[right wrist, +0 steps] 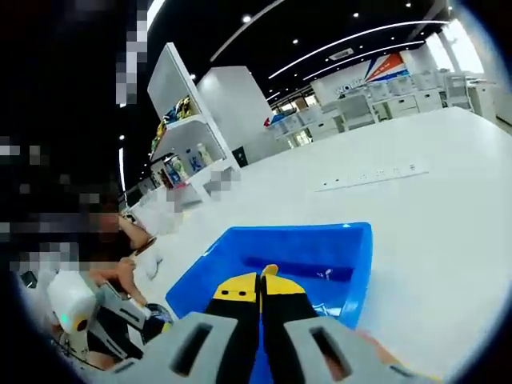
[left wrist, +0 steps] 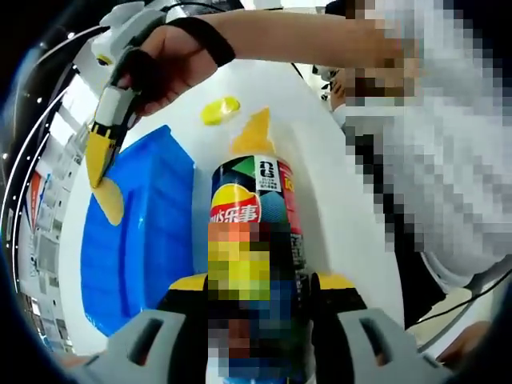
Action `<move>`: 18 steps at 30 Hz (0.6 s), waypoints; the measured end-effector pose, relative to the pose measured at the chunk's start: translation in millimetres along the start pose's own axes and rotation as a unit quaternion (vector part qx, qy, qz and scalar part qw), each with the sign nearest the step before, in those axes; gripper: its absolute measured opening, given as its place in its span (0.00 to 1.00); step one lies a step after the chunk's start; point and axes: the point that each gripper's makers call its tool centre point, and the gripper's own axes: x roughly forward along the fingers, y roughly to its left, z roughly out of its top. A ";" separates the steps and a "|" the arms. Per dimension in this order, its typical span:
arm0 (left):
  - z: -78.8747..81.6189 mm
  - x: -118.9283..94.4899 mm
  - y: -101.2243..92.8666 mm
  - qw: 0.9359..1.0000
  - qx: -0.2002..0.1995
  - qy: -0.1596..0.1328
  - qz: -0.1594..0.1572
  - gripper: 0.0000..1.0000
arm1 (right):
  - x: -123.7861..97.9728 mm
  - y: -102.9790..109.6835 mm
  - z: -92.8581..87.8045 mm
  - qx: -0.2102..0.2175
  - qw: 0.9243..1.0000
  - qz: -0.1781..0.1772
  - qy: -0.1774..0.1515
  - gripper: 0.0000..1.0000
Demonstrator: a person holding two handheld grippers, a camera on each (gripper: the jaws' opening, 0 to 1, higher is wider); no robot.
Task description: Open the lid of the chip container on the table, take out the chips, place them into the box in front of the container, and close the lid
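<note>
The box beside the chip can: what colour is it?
Solid blue. The box shows best in the right gripper view, below the right gripper.

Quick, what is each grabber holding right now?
Left gripper: shut on the chip can.
Right gripper: shut on a chip, held over the blue box.

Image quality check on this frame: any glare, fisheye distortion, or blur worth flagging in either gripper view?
Left gripper view: strong fisheye bend; white table washes out bright; chip container is sharp where not patched with mosaic. Right gripper view: ceiling light strips curve, blue box is crisp, and the right gripper near the lens looks soft.
</note>
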 end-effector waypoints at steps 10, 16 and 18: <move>-3.1 -0.1 3.2 1.000 0.000 0.002 0.000 0.50 | 18.1 12.1 -9.6 -0.045 0.998 -0.018 0.027 0.01; -3.7 -0.3 3.8 1.000 0.000 0.002 0.001 0.50 | 21.3 11.5 -14.1 -0.046 0.998 -0.019 0.037 0.01; -3.8 -0.3 4.0 1.000 -0.001 0.001 0.001 0.50 | 22.3 10.7 -15.9 -0.050 0.998 -0.021 0.041 0.01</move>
